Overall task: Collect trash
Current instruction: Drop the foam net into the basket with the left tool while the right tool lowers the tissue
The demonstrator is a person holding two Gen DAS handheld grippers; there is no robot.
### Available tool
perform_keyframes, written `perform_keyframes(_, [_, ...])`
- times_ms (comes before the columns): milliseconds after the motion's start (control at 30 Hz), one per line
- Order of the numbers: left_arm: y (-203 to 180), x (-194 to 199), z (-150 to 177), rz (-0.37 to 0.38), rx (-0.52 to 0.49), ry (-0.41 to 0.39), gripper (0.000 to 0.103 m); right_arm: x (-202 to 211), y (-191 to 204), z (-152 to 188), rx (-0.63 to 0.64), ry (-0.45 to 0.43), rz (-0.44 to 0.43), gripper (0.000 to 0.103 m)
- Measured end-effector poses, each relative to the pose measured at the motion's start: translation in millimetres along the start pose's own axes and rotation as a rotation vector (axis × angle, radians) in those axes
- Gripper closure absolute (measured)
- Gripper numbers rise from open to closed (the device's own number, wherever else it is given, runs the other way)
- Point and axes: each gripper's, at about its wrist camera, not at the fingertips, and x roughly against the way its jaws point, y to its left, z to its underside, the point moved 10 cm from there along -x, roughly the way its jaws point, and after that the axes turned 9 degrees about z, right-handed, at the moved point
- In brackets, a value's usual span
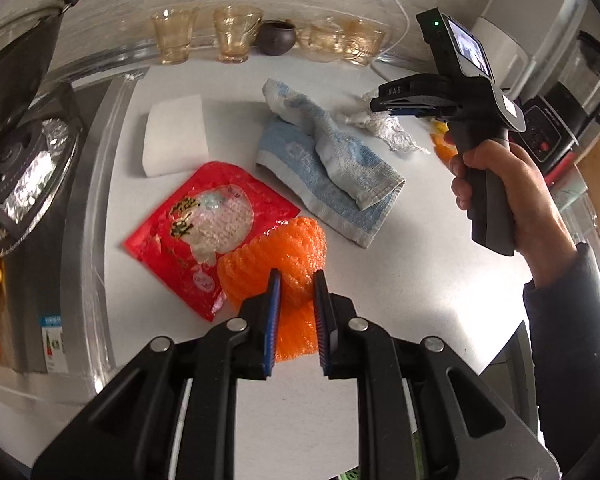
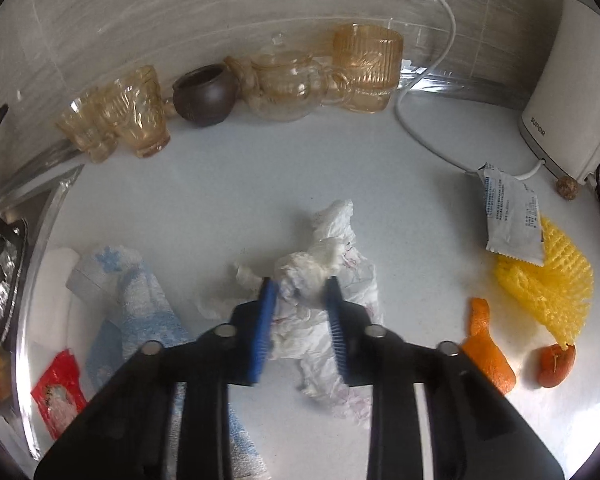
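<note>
Little of the collecting looks done: most of the rubbish lies loose on the white counter (image 1: 380, 280), and no bin shows in either view.

The left gripper (image 1: 297, 276) sits at lower centre of its view, its fingers narrowed around an orange foam net (image 1: 276, 256); they appear to press it from both sides, so I judge it gripped. The net overlaps the lower right corner of a red wrapper (image 1: 204, 224), which lies flat.

The right gripper (image 2: 300, 284), at lower centre of its view, straddles a crumpled tissue (image 2: 324, 280) with its fingers fairly narrow, but I cannot tell whether they pinch it or only bracket it. At the right of that view wait a white sachet (image 2: 512, 216) lying on a yellow foam net (image 2: 548, 288), a strip of orange peel (image 2: 488, 344) and a smaller brownish scrap (image 2: 556, 364).

A blue towel (image 1: 332, 168) and a white sponge (image 1: 176, 140) lie mid-counter; they look like cleaning things, not rubbish.

This is a kitchen: amber glass cups (image 2: 140, 112), a dark pot (image 2: 204, 94) and a glass teapot (image 2: 284, 84) line the grey tiled wall (image 2: 180, 12). A white appliance (image 2: 564, 100) stands at right, with a stove (image 1: 24, 152) at far left.
</note>
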Motion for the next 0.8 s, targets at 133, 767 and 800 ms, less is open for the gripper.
perform_keyframes(133, [-4.2,7.3,-5.4,0.012,-0.037,-0.006,0.087,20.8,-3.4,-3.8,-0.01,-0.033,-0.005,0.085])
perform_keyframes(767, [-148.8,84.1,66.3,0.113,-0.177,-0.034,0.087,270.9,-81.2,169.2,0.03,-0.174,-0.104,0.085])
perform_keyframes(800, [-157.3,86.1,73.8,0.117,-0.182,-0.031,0.087,281.0,-86.5,184.6,0.032,-0.171,-0.106,0.085])
